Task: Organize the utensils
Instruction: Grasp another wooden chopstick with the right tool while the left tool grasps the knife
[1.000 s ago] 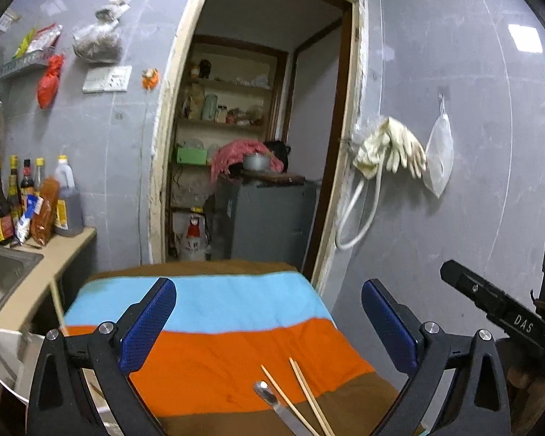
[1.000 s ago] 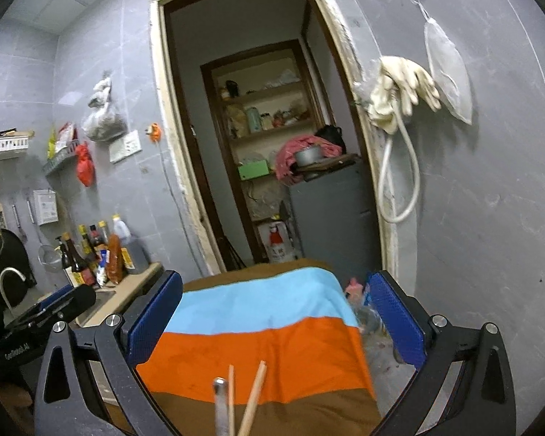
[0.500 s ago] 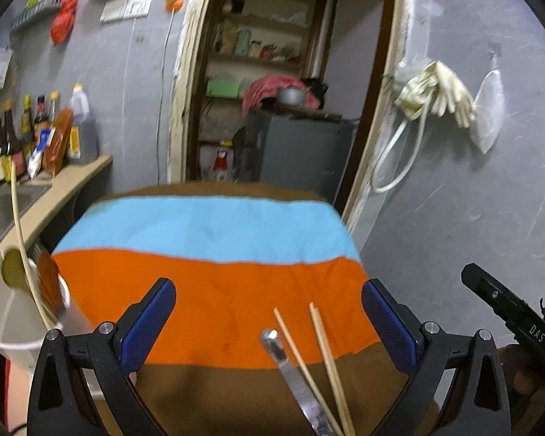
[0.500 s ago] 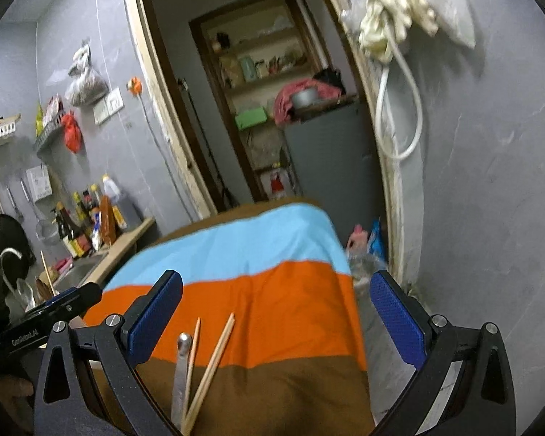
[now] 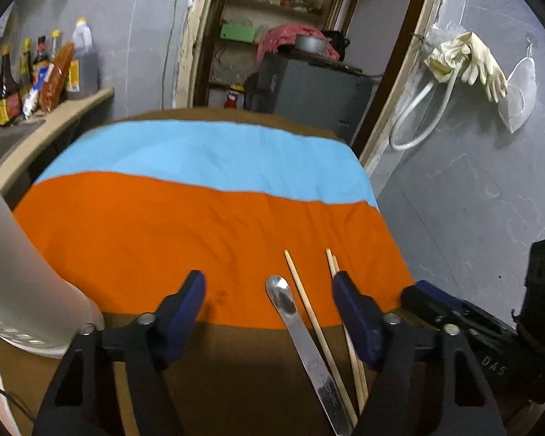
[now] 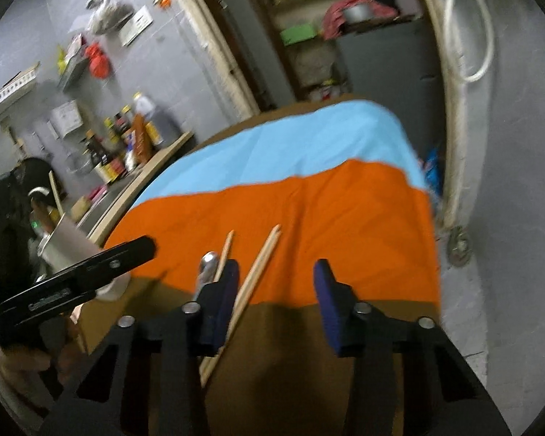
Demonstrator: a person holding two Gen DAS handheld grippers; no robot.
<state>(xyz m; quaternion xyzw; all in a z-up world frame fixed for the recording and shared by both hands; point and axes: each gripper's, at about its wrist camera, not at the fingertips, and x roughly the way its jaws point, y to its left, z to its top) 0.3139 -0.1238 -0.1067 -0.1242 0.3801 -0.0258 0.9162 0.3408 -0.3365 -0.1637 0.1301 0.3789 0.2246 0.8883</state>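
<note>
**Utensils: both claws lowered and narrowed, nothing gripped yet**

Utensils lie loose on the striped cloth (image 5: 156, 239) covering the bench: a metal spoon (image 5: 301, 334) and wooden chopsticks (image 5: 318, 330), side by side across the orange and brown bands.

Change noted: a second ago both views looked mostly at the wall and doorway, with the utensils at the bottom edge. Both views now tip down onto the cloth, and the utensils sit well up between the fingers. Both sets of jaws have just been closing from full spread.

Left claw (image 5: 269, 309): partly closed, pads pressing on nothing. The spoon and one chopstick lie between its fingers, toward the right-hand finger; the other chopsticks run under or just beside that finger.

Right claw (image 6: 276, 298): narrower, pads likewise on nothing. A pair of chopsticks (image 6: 250, 287) lies in the gap just beside its left-hand finger; the spoon (image 6: 208, 265) and another chopstick sit just outside that finger.

Contact with the cloth cannot be confirmed. A pale container (image 5: 14, 283) stands well to the left of the left claw.

Assessment: the approach appears complete and pick-up is the step in hand; no sorting is done.
</note>
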